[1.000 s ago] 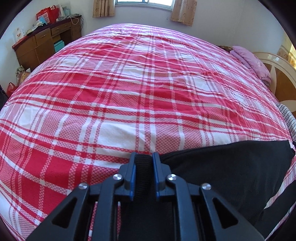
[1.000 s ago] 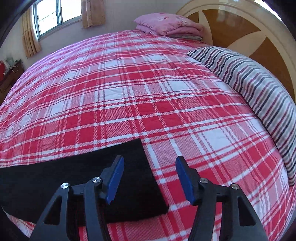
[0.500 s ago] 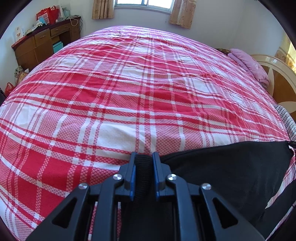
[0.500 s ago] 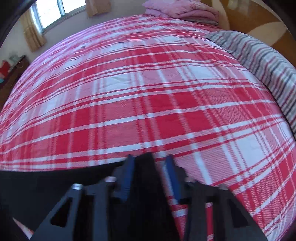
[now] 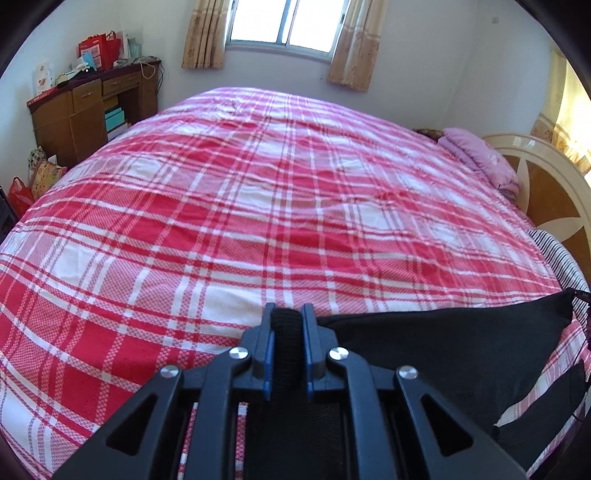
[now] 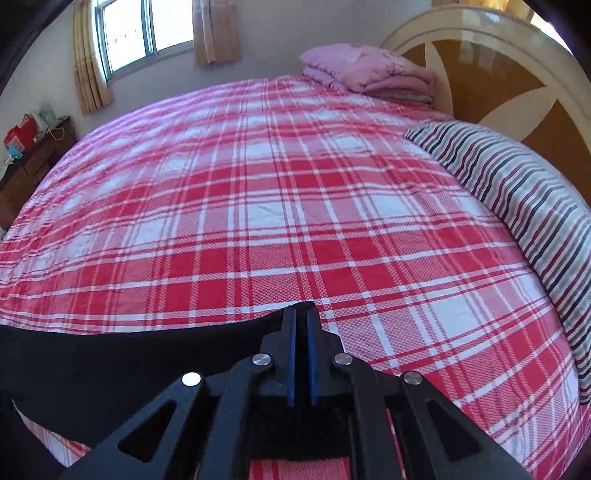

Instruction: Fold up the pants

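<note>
Both grippers, left (image 5: 287,332) and right (image 6: 301,325), clamped on black pants (image 5: 443,343) over plaid bed (image 5: 258,206), window (image 5: 284,22) beyond.

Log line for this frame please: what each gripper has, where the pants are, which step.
step: lifting edge to fold | left gripper: closing on black pants | right gripper: shut on pants | surface: plaid bedspread

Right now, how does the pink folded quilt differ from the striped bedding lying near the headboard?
The pink folded quilt is one plain pink colour, while the striped bedding has dark, red and pale stripes. The quilt sits as a compact folded stack at the far corner of the bed; the striped bedding stretches long along the edge next to the headboard. Both rest on the red plaid cover.
</note>
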A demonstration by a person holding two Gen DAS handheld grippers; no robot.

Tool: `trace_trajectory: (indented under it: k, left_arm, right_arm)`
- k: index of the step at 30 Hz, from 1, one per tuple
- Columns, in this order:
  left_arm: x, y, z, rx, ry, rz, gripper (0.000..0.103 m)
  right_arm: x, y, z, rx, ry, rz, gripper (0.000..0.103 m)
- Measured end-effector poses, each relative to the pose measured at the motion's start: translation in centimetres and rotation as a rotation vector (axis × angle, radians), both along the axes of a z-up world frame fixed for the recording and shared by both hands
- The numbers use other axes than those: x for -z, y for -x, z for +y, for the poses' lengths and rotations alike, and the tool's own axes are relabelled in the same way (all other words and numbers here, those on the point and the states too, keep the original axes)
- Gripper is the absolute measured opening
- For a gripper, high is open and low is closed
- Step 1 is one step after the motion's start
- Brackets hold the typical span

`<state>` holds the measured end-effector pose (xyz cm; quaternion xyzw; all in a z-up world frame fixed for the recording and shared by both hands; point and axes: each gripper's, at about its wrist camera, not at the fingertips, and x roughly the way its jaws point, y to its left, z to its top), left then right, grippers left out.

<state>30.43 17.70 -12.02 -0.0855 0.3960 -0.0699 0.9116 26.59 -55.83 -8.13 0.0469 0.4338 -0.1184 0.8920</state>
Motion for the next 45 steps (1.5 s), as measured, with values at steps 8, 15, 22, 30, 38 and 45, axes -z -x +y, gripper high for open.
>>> trace_trajectory:
  k: [8,15,22,30,38,45]
  left_arm:
    - [-2.3,2.5,0.7,0.02,0.055,-0.112,0.013]
    - [-3.7,5.7,1.8,0.036,0.098,-0.204,0.013]
    - [-4.3,10.0,2.6,0.044,0.148,-0.267,0.013]
    - [-3.1,14.2,3.4,0.051,0.184,-0.287,0.013]
    - [-0.5,17.6,3.6,0.085,0.181,-0.27,0.013]
    - [1.6,18.9,3.5,0.088,0.149,-0.246,0.013]
  right_arm:
    - [-4.4,6.2,0.8,-0.006,-0.007,-0.159,0.005]
    - [-5.6,13.0,0.4,0.035,-0.053,-0.24,0.005]
    - [-4.8,18.6,0.3,0.074,-0.099,-0.278,0.005]
    - [-3.1,23.0,0.1,0.105,-0.143,-0.29,0.005]
    - [-0.1,26.1,-0.2,0.139,-0.184,-0.263,0.005]
    - [2.4,27.9,-1.0,0.176,-0.23,-0.249,0.005]
